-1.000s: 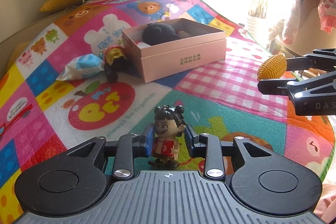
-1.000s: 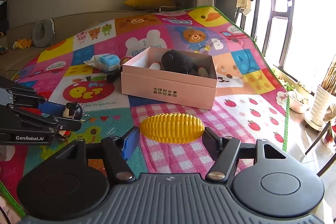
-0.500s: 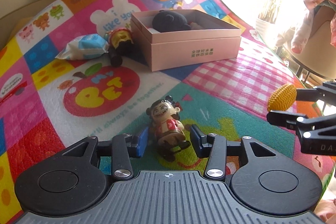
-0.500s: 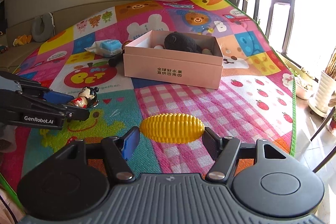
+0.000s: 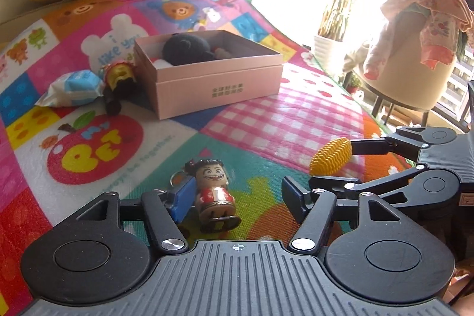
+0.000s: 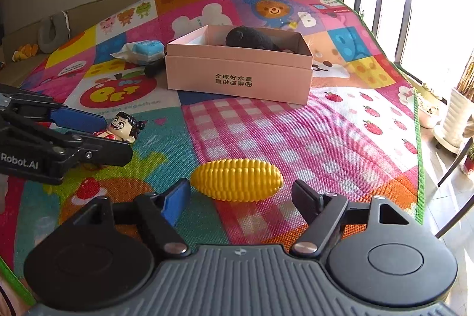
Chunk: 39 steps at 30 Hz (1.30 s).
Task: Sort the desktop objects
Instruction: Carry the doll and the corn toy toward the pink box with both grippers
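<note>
So we've got the little doll figure lying on its back on the play mat, head pointing away from us, sitting between the spread fingers of our left gripper. It's right up against the blue-padded left finger, looks like it's touching, while the right finger stands well clear of it, so nothing is clamped there. There's a small keyring loop by the doll's head, next to that same blue pad. Over on our right gripper the yellow toy corn lies sideways on the mat just past the fingertips, spanning most of the gap between them; the fingers are apart and we can't see either pad pressing on it. From the left camera the corn shows up off beyond our right finger, sitting in the other gripper's fork. Further out ahead of both sets of fingers is the pink box, lid off, with a black plush thing inside. Left of the box there's a blue-and-white packet and a dark toy with a gold and red top lying just beside the box corner.
</note>
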Available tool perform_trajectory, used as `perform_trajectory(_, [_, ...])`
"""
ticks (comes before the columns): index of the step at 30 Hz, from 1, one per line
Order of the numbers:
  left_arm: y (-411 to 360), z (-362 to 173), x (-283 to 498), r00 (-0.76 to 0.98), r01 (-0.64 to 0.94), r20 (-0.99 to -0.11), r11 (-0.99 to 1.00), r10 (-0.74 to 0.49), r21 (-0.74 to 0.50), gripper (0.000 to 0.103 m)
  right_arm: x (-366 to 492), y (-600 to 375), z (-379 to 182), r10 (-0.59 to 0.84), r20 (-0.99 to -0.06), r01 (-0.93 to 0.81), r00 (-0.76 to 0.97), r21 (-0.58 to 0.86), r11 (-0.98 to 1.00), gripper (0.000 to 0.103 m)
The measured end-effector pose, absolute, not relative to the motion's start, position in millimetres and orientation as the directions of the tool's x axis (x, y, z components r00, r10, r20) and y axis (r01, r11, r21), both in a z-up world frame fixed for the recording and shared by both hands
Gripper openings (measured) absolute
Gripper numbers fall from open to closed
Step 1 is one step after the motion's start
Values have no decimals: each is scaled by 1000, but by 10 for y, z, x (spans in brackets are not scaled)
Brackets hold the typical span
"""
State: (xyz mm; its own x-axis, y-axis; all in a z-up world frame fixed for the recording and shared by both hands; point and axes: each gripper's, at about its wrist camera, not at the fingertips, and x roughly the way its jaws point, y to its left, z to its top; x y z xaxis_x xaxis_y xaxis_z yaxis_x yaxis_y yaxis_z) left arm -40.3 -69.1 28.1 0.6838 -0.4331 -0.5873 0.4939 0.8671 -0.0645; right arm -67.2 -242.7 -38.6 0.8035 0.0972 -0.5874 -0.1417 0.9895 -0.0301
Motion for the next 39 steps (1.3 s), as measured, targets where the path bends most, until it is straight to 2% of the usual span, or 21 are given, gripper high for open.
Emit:
perform_trajectory(3, [-648,314,-423,713,452,-579,890,-396,-51,84,-674,-2438,-399,96,-582,-139,808,-30,990,79])
perform_trajectory(8, [-535,274,-369,704,350,-642,935,-304,-59,87,-673,-2459,-417,96,-575,-134,812,-23,991,82])
perform_trajectory(12, [-467,244,-349,655,340,-670,928,-349,-151,80,-678,-2457,-419,95,-573,-133,814,-25,991,82])
perform_trajectory(17, [-558,228,-290,632,362,-671,913,-387,-186,76,-680,-2452,-422,91,-568,-131,818,-30,991,83])
perform_trajectory(23, [-677,205,-210,646,365,-673,920,-360,-142,66,-685,-2449,-425,91,-563,-132,821,-32,991,83])
perform_trajectory(31, [-815,157,-160,679,391,-665,920,-312,-32,60,-653,-2435,-410,96,-566,-138,819,-31,990,83])
perform_trajectory(33, [-822,154,-168,681,398,-663,917,-311,-21,54,-637,-2430,-402,106,-569,-147,815,-25,989,78])
perform_trajectory(35, [-827,155,-177,685,404,-660,915,-308,-8,47,-632,-2406,-390,120,-572,-165,812,-28,986,68])
perform_trajectory(39, [-845,156,-178,690,413,-655,911,-308,6,46,-635,-2374,-373,121,-575,-180,809,-47,982,67])
